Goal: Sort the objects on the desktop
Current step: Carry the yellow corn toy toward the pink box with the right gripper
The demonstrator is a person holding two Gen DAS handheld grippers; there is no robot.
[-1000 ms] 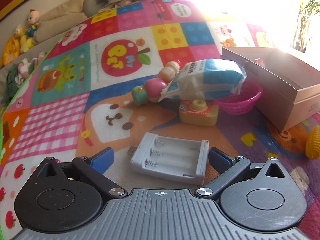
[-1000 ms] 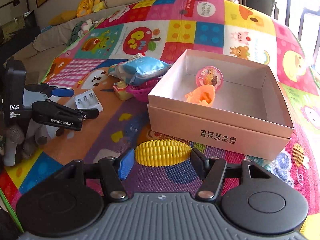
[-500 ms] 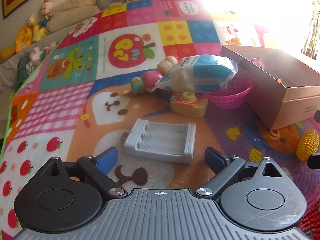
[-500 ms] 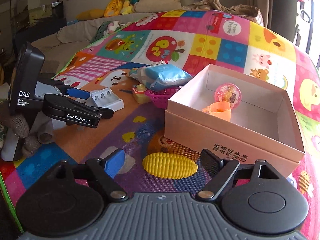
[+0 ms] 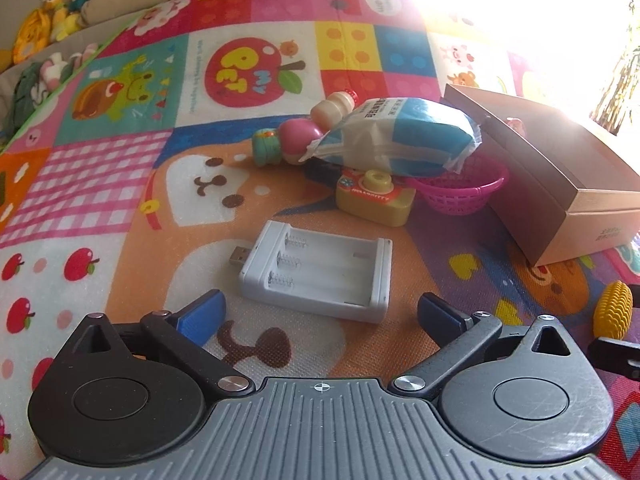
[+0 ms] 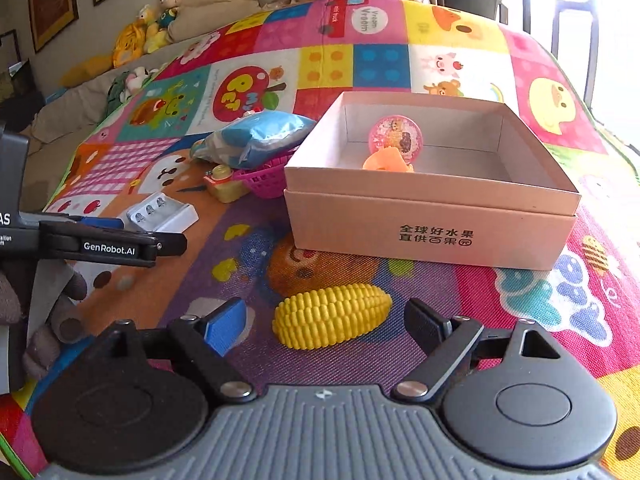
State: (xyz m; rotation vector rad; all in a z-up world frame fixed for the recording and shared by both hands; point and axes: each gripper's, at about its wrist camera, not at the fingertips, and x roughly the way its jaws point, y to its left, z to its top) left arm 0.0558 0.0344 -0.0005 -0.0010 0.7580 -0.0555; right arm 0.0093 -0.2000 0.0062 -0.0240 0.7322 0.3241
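A white battery charger with a USB plug lies on the play mat just ahead of my left gripper. Its jaws are opening wide, with the blue pads clear of the charger's sides. A yellow toy corn cob lies on the mat between the fingers of my right gripper. These jaws are opening too, and neither pad touches the cob. Behind the cob stands an open cardboard box that holds a pink round toy and an orange toy.
Left of the box, a blue-and-white pack rests on a pink basket, with a yellow toy camera and small bottle-shaped toys beside it. A gloved hand holds the left gripper. Plush toys line the sofa behind.
The right jaws have spread wider around the corn cob, which lies still. The left gripper has drawn back a little, so the charger sits farther ahead of its tips.
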